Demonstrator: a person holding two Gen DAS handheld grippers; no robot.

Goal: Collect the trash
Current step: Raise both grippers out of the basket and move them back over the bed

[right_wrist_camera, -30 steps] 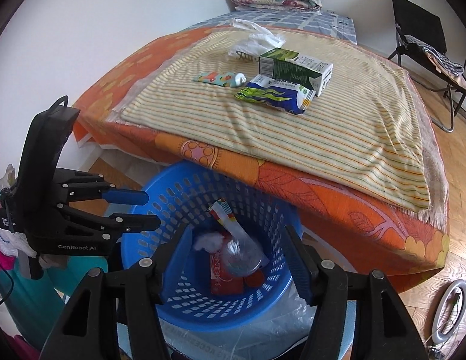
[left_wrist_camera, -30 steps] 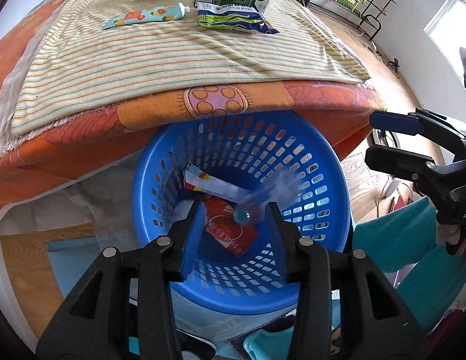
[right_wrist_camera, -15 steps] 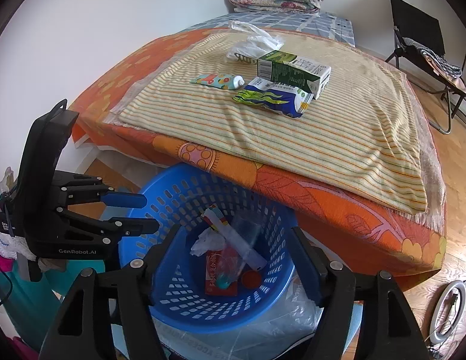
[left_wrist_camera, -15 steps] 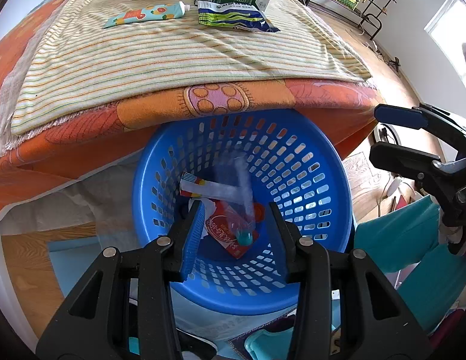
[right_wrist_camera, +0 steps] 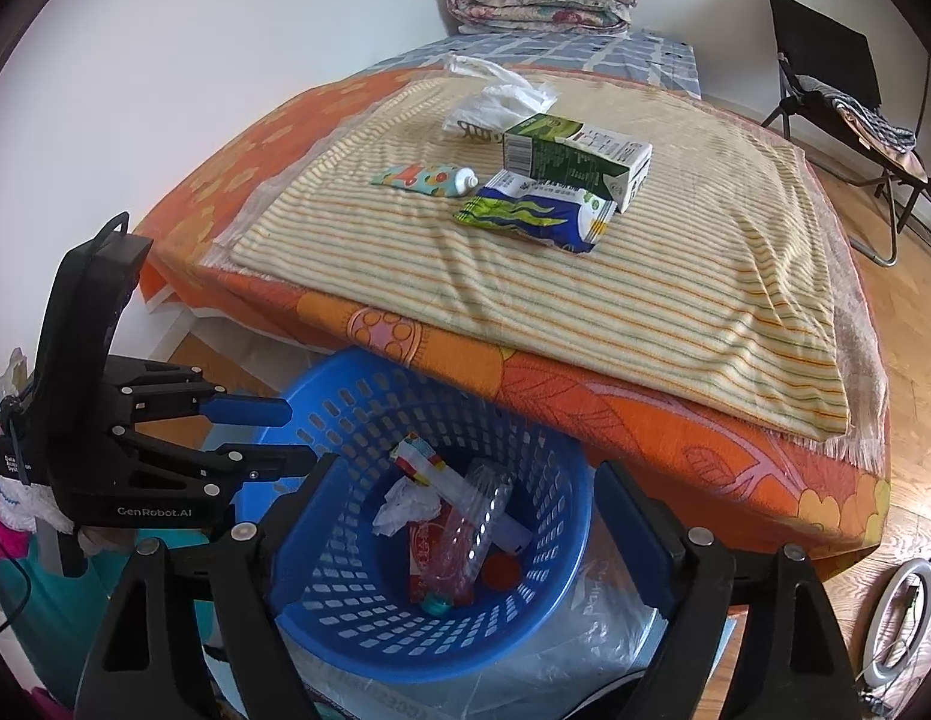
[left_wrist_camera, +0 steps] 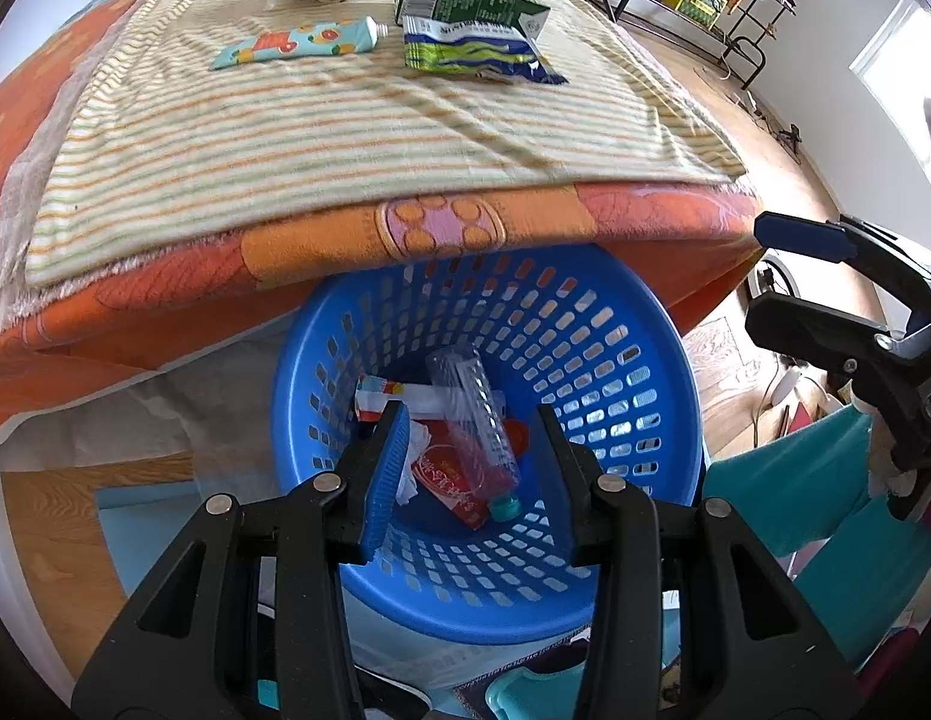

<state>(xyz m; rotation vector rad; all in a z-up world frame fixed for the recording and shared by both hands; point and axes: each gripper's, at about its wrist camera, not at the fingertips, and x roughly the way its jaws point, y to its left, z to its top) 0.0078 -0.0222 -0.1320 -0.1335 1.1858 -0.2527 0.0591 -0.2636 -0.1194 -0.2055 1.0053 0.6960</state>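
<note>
Over the blue basket [right_wrist_camera: 543, 618] at the bed's [right_wrist_camera: 675, 420] near edge, the right gripper [right_wrist_camera: 459, 516] is opening its empty jaws above the dropped clear bottle [right_wrist_camera: 471, 528], and should clear the rim before reaching the striped blanket's [right_wrist_camera: 585, 276] litter, while the left gripper [left_wrist_camera: 471, 462] hangs part-open, grasping nothing.

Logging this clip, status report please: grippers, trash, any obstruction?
Left gripper open, empty. Right gripper opening, empty, above blue basket. Clear bottle in basket. Carton, tube, wrapper, plastic bag on bed. Nothing blocking.

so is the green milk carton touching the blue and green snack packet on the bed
Touching. In the right wrist view the green milk carton sits right behind the blue and green snack packet, whose far edge presses against its lower side, no gap showing.
</note>
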